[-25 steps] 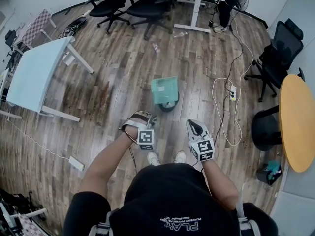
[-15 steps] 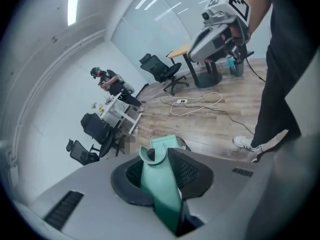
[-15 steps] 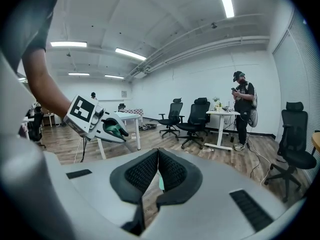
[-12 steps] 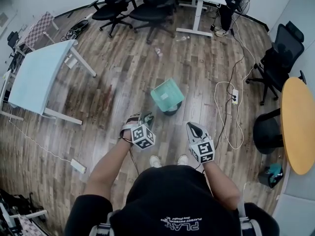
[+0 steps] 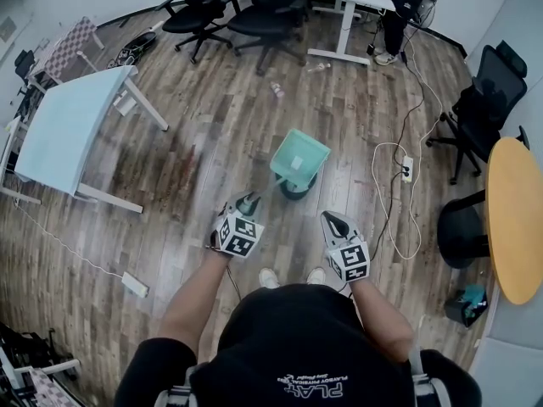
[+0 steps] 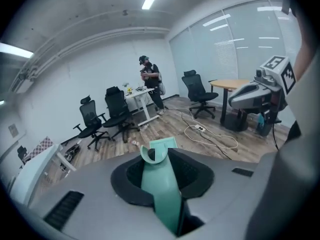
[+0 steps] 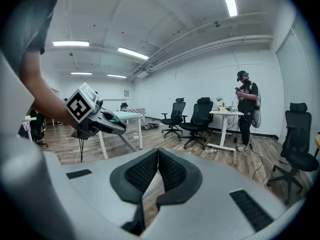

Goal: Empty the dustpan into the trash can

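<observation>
A teal dustpan [image 5: 299, 158] hangs tilted over a small dark trash can [image 5: 293, 190] on the wooden floor, a little ahead of my feet. My left gripper [image 5: 247, 203] is shut on the dustpan's long handle [image 6: 161, 186]. In the left gripper view the handle runs out between the jaws toward the pan [image 6: 164, 143]. Beside it, to the right, my right gripper [image 5: 334, 221] is held shut with nothing between its pads [image 7: 150, 169]. The right gripper view shows the left gripper [image 7: 98, 122] with the teal handle in it. I cannot see what lies in the pan.
A white table [image 5: 72, 125] stands to the left and a round wooden table [image 5: 513, 219] to the right. Black office chairs [image 5: 254, 11] and a desk with a person [image 5: 399, 7] are at the back. A white cable and power strip [image 5: 405, 169] lie on the floor right of the can.
The left gripper has rolled and lifted, carrying the dustpan up and to the right, so it now tilts over the trash can. The right gripper has stayed shut and nearly still.
</observation>
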Action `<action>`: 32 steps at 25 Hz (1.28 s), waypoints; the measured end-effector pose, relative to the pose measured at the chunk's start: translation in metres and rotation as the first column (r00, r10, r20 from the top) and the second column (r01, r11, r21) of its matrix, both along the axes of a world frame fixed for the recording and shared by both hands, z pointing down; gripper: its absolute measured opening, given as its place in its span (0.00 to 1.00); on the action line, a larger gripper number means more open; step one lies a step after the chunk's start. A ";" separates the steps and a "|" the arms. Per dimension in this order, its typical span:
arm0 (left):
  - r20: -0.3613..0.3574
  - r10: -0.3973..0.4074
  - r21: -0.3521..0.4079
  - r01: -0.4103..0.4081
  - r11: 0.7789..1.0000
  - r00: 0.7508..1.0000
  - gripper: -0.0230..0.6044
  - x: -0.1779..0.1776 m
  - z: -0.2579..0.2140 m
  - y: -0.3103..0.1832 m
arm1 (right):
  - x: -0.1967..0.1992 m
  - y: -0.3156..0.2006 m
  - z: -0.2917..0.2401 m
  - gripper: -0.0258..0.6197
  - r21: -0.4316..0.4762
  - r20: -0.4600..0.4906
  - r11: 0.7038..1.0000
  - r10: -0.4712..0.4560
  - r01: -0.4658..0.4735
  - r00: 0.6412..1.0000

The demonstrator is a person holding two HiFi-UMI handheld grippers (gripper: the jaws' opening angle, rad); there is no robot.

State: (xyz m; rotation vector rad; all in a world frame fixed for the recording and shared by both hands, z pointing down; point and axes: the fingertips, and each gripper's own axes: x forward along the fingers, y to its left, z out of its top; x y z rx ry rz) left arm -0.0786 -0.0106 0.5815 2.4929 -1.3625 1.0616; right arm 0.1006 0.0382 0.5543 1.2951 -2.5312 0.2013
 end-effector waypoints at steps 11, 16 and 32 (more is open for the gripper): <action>-0.157 -0.233 0.010 0.237 0.971 0.960 0.18 -0.040 -0.017 -0.009 | -0.033 -0.002 0.000 0.08 0.001 -0.010 1.000 -0.028 0.028 1.000; -0.206 -0.306 -0.008 0.311 0.950 0.929 0.18 -0.060 -0.017 -0.007 | -0.050 -0.003 -0.003 0.08 0.006 -0.015 0.999 -0.044 0.044 0.999; -0.202 -0.388 -0.032 0.390 0.920 0.899 0.18 -0.139 -0.008 -0.009 | -0.109 -0.013 -0.003 0.08 0.005 -0.025 0.999 -0.031 0.031 0.999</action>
